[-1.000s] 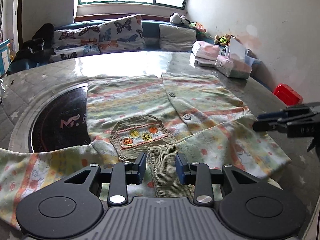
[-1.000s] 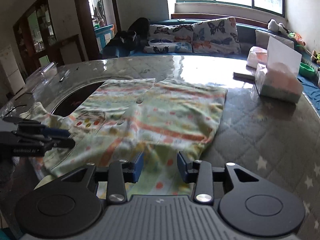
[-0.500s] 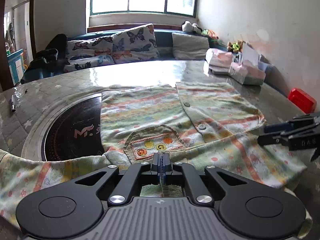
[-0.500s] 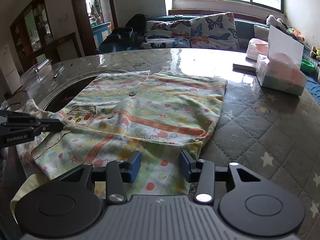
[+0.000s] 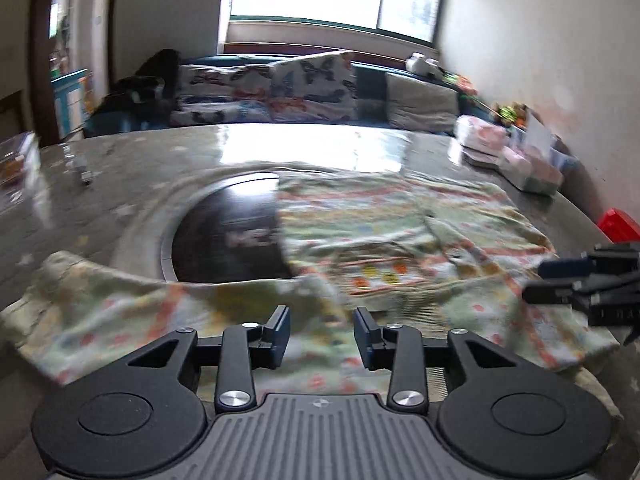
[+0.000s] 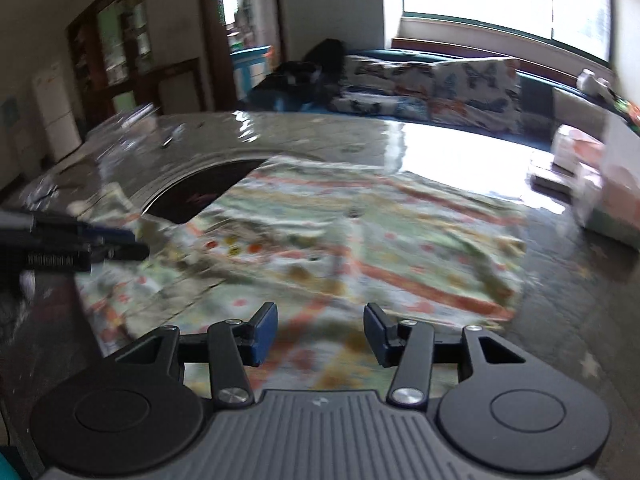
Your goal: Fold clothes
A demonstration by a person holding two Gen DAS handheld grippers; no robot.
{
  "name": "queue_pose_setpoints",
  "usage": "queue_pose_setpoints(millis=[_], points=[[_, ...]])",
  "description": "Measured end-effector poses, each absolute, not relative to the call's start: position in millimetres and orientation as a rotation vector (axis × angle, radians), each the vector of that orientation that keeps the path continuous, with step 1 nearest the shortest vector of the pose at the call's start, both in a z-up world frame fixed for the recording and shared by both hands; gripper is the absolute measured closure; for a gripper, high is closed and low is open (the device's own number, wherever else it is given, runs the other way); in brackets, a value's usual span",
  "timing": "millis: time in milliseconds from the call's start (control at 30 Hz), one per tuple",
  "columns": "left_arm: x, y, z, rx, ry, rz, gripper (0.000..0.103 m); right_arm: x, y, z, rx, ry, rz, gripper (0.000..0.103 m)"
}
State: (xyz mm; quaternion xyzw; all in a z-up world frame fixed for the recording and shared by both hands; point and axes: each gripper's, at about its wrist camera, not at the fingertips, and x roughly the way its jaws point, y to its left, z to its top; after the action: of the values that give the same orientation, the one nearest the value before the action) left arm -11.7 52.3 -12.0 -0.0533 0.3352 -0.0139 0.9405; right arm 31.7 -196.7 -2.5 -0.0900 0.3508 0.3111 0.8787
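A pale green child's cardigan (image 5: 384, 224) with orange stripes, buttons and an embroidered pocket lies spread on the round table; the same cardigan (image 6: 360, 240) fills the middle of the right wrist view. One sleeve (image 5: 108, 304) trails to the near left. My left gripper (image 5: 322, 336) hovers open over the near hem with nothing between its fingers. My right gripper (image 6: 320, 336) is open above the cardigan's near right part, also holding nothing. Each gripper shows at the edge of the other's view: the right gripper (image 5: 560, 280), the left gripper (image 6: 120, 248). Both views are motion-blurred.
A dark round hotplate (image 5: 228, 236) sits inset in the grey quilted table (image 5: 120, 176). A tissue box and packets (image 5: 532, 168) stand at the far right; a red object (image 5: 620, 224) is beyond the edge. A cushioned bench (image 5: 280, 92) lies under the window.
My left gripper, shut on the hem half a second ago, has opened and let go, swinging left. My right gripper has opened wider and turned left. The sleeve now lies further out.
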Motion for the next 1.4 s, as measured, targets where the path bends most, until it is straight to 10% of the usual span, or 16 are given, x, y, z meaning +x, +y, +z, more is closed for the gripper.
queue_pose_setpoints(millis=[1033,1200,1400], points=[[-40,216,-26,-0.385,0.634,0.581,0.062,9,-171,12,-0.238,0.679,0.682,0.055],[-39,217,-27,-0.383,0.629,0.567,0.092,8,-177,13,-0.221,0.679,0.670,0.055],[-44,198,0,-0.402,0.563,0.452,0.098,7,-188,17,-0.198,0.663,0.647,0.055]])
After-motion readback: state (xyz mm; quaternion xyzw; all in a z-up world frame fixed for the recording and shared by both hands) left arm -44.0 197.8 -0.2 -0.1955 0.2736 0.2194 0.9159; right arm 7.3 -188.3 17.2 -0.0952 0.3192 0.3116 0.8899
